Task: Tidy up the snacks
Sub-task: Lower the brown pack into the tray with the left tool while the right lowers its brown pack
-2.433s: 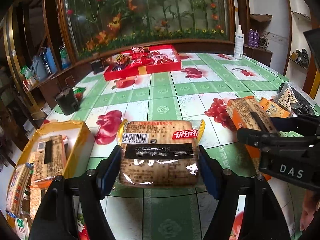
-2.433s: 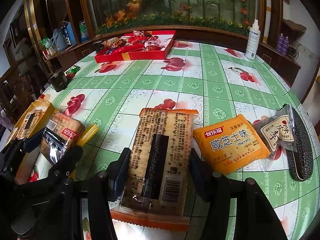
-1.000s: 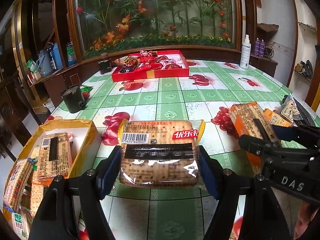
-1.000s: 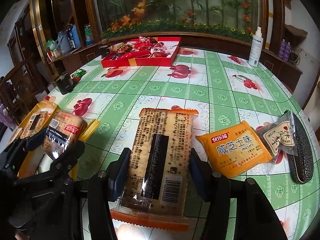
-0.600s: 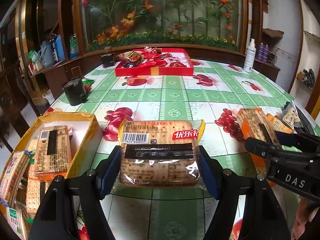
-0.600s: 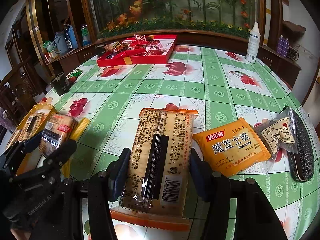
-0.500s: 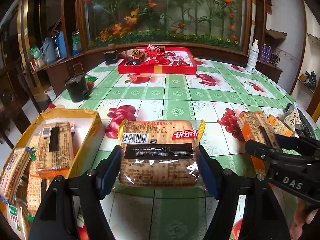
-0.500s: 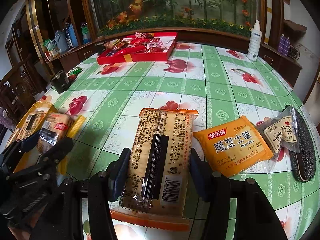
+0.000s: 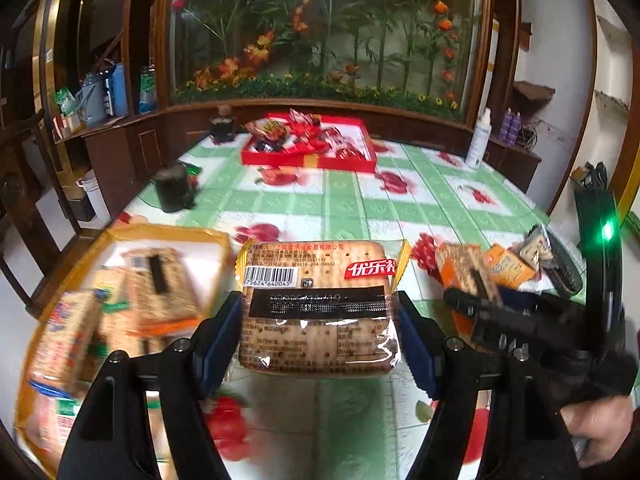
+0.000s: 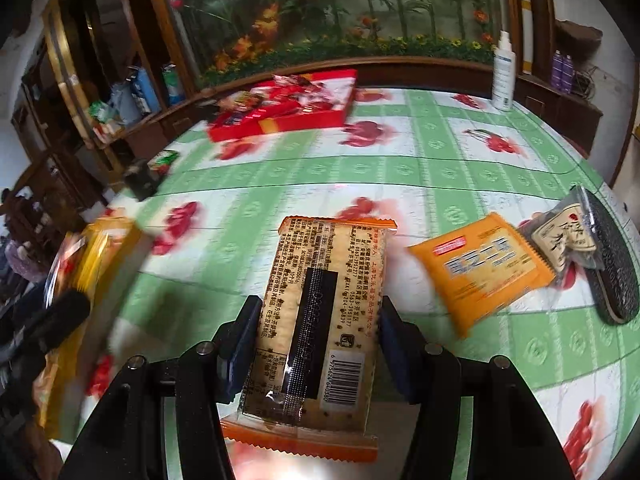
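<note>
Left wrist view: left claw (image 9: 320,336) grips a cracker pack (image 9: 318,304) beside the part-filled yellow box (image 9: 120,240) at the table's left edge, right claw (image 10: 318,340) clamps another pack (image 10: 320,308), orange packet (image 10: 480,268) still waiting.

In front of you, the table (image 10: 460,168) wears a green-and-white cloth with red fruit. On it you see a red tray (image 10: 288,120) at upper centre, an orange packet (image 10: 480,276) at right, and a yellow box (image 9: 120,236) at left.

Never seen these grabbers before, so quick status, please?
Left gripper shut on yellow-edged cracker pack. Right gripper shut on orange-edged cracker pack. Yellow box at left, path open.
</note>
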Demonstrator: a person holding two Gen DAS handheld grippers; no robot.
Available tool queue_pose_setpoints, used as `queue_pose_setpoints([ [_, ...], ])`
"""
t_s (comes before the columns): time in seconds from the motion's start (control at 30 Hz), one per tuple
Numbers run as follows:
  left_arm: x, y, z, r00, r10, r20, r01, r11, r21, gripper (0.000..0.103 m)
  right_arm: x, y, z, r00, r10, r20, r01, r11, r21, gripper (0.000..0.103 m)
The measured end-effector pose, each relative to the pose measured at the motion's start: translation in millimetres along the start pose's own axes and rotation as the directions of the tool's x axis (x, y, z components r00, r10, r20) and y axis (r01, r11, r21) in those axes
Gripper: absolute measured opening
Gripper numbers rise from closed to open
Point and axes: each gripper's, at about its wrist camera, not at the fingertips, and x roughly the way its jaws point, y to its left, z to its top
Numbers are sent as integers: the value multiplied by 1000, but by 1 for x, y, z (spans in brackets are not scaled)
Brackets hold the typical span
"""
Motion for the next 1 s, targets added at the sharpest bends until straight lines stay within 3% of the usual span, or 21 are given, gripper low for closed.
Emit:
queue_pose_setpoints([
  [0.13, -16, 33, 12, 999, 25, -28, -26, 1000, -15, 73, -11, 36, -11, 997, 79, -9, -79, 996, -36, 61],
  [0.33, -22, 110, 23, 994, -14, -112, 2, 994, -108, 73, -31, 114, -14, 973, 226, -43, -230, 960, -160, 61],
  [0.47, -9, 168, 31, 986, 55, -158, -80, 984, -161, 73, -28, 171, -18, 952, 287, -107, -305, 922, -240, 61],
  [0.6, 17, 215, 35, 975, 45, -216, -94, 970, -226, 73, -18, 220, -25, 936, 311, -166, -349, 889, -296, 61],
  [0.7, 34, 229, 35, 968, 19, -249, -83, 965, -250, 73, -8, 249, -30, 937, 298, -183, -344, 877, -335, 62],
  [1.0, 70, 221, 29, 952, 20, -304, -83, 977, -195, 73, 30, 271, -45, 934, 264, -242, -332, 891, -311, 62],
])
